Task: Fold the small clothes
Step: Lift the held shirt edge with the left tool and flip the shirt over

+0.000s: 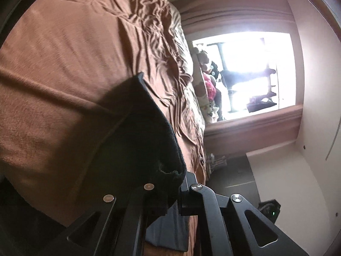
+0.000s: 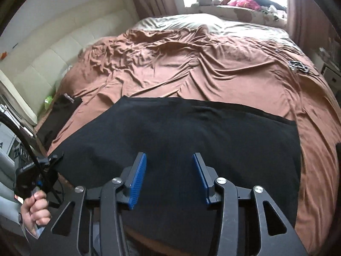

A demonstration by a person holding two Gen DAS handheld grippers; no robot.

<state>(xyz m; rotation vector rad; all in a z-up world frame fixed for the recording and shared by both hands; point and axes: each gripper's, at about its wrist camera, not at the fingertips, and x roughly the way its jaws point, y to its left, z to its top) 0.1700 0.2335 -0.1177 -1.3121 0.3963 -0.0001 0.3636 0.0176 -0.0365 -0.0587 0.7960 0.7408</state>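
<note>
Both claws show up. Left gripper [image 1: 170,183] is pinched tight on a corner of the black cloth [image 2: 181,140], and the bunched black cloth fills the middle of its own view. From the right wrist view, this claw sits at about 8 o'clock, held in a person's hand [image 2: 36,209], with the cloth's left corner pulled to it.

Right gripper [image 2: 170,177] has its two blue pads [image 2: 138,179] standing partly apart. Nothing is between them. It hangs over the near edge of the cloth, at 6 o'clock in its view.

That cloth lies spread flat across the near part of the bed, on a wrinkly brown sheet [image 2: 191,64]. Soft toys [image 2: 240,0] sit by the bright window at 12 o'clock. One smaller dark thing [image 2: 61,111] lies on the sheet at 9 o'clock.
</note>
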